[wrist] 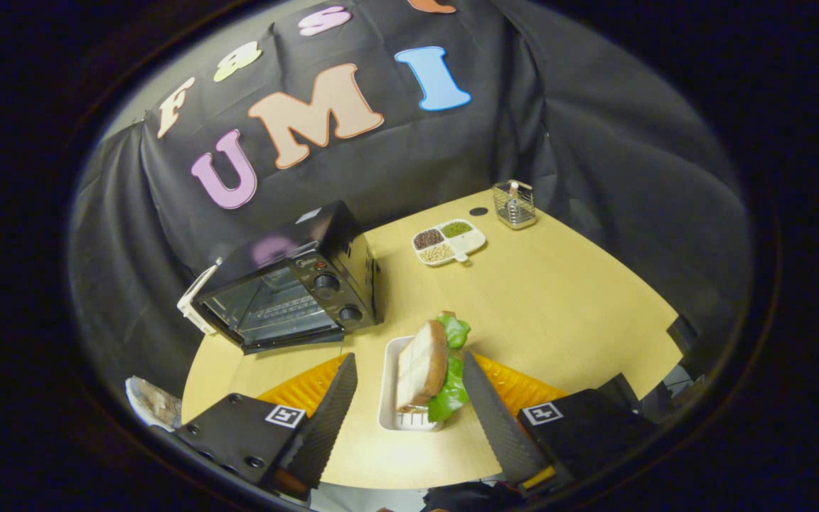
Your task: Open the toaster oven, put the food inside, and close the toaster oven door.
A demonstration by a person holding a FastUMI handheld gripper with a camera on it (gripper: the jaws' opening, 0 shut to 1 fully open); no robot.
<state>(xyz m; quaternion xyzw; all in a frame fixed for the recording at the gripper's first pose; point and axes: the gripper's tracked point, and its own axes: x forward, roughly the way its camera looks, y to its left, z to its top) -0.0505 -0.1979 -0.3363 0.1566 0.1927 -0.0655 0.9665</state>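
A sandwich (424,366) of sliced bread and green lettuce stands on edge in a small white tray (389,398) on the wooden table. My gripper (409,355) is open, one finger on each side of the tray. The left finger is well clear of the bread, and the right finger lies close beside the lettuce. Beyond the left finger, a black toaster oven (288,295) stands near the table's far left edge. Its glass door looks shut, with a rack visible behind it. A white handle (196,302) is at the door's left end and two knobs (325,283) are at its right.
An orange ridged mat (303,387) lies under the white tray and the fingers. Farther back are a white divided dish of beans and seeds (448,242) and a wire mesh holder (514,205). Bare tabletop (566,313) stretches beyond the right finger.
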